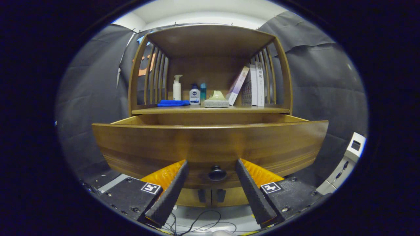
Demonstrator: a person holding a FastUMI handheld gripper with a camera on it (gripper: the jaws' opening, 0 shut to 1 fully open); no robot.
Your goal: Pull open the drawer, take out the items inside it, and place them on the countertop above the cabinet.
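Claw (211,167): fingers spread apart, flanking the knob (217,173) without touching it.
Drawer (210,149): pulled out from the cabinet, contents hidden behind its front.
Bench (210,110): carrying bottles (177,88), blue cloth (173,103), sponge (216,103), leaning books (252,86).

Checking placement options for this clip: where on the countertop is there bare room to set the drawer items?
The countertop is bare along its front edge, ahead of the sponge. Farther back it is crowded: blue cloth, bottles, sponge, then books. The claw is open, fingers flanking the drawer knob.
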